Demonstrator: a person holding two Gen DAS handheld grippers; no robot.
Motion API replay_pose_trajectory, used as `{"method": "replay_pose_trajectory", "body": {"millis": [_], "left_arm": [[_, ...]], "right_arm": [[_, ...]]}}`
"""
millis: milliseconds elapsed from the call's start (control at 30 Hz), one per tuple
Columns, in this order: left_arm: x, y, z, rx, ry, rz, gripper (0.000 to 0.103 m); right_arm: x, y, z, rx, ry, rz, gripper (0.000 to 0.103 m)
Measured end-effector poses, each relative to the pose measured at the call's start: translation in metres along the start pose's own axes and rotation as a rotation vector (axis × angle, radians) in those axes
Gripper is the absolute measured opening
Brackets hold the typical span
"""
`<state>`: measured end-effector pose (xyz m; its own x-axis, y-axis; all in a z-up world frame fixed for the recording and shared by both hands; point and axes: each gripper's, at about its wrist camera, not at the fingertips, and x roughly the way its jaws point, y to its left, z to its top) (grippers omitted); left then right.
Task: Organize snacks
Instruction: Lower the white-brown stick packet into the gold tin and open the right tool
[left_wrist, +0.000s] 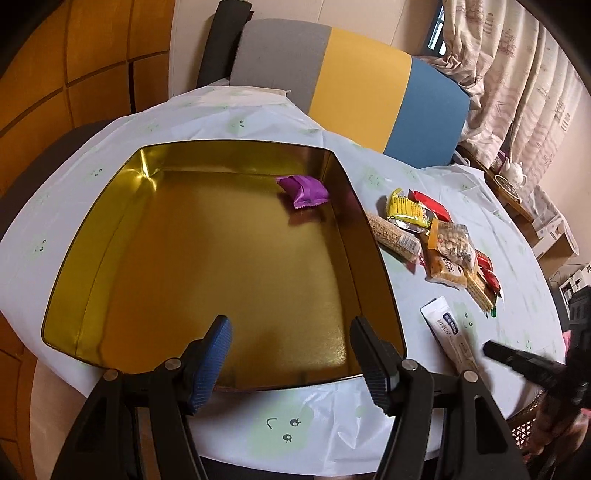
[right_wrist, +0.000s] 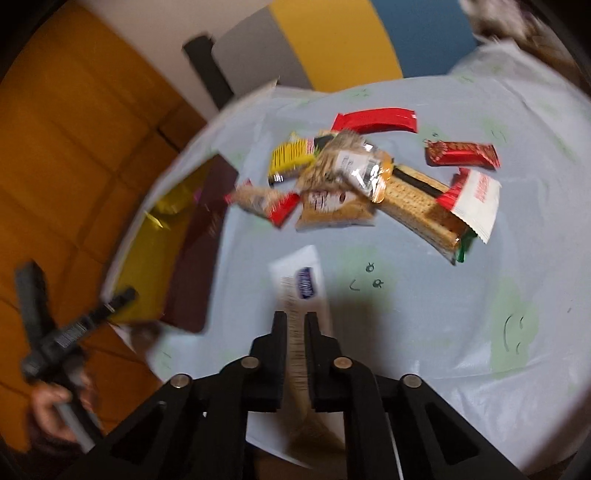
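While its jaws stand wide apart above the near rim of a gold tin (left_wrist: 92, 254), the left gripper (left_wrist: 291, 354) holds nothing, its blue-padded fingers (left_wrist: 212, 362) framing the lower centre of the left wrist view. The tin fills the middle of that frame on a white patterned tablecloth (left_wrist: 314, 424), and a single purple packet (left_wrist: 303, 191) lies inside it at the far right corner. Just right of the tin, a loose heap of snacks (left_wrist: 436, 240) lies on the cloth at centre right. Below the heap, a white wrapped bar (left_wrist: 448, 332) with a blue label slants toward the lower right, where a dark tip of the right gripper reaches it.

In the blurred right wrist view, the right gripper (right_wrist: 295, 325) at lower centre is closed on the near end of that white bar (right_wrist: 301, 284), which lies lengthwise between its fingers. The snack heap (right_wrist: 351, 177) spreads across the upper centre, with a red bar (right_wrist: 461, 154) lying apart at upper right. The tin (right_wrist: 147, 258) sits at left, and the left gripper (right_wrist: 74, 328) shows at lower left.
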<state>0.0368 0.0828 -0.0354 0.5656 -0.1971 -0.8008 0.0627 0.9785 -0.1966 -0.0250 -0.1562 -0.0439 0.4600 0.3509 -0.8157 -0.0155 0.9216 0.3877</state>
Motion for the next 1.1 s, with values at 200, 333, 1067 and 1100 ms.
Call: {"method": "replay_pose_trajectory", "body": {"millis": [200, 333, 1067, 1100], "left_arm": [[-0.003, 0.003, -0.002, -0.007, -0.008, -0.006, 0.067], [-0.004, 0.003, -0.001, -0.005, -0.016, -0.011, 0.067], [-0.023, 0.028, 0.001, -0.047, -0.078, 0.034, 0.067], [-0.024, 0.029, 0.001, -0.051, -0.078, 0.037, 0.067]], "right_arm": [[0.011, -0.012, -0.008, 0.063, 0.037, 0.006, 0.011], [0.004, -0.011, -0.009, 0.039, 0.023, -0.009, 0.055], [-0.004, 0.088, 0.042, -0.203, -0.028, 0.122, 0.024], [-0.001, 0.095, 0.047, -0.202, -0.025, 0.141, 0.024]]}}
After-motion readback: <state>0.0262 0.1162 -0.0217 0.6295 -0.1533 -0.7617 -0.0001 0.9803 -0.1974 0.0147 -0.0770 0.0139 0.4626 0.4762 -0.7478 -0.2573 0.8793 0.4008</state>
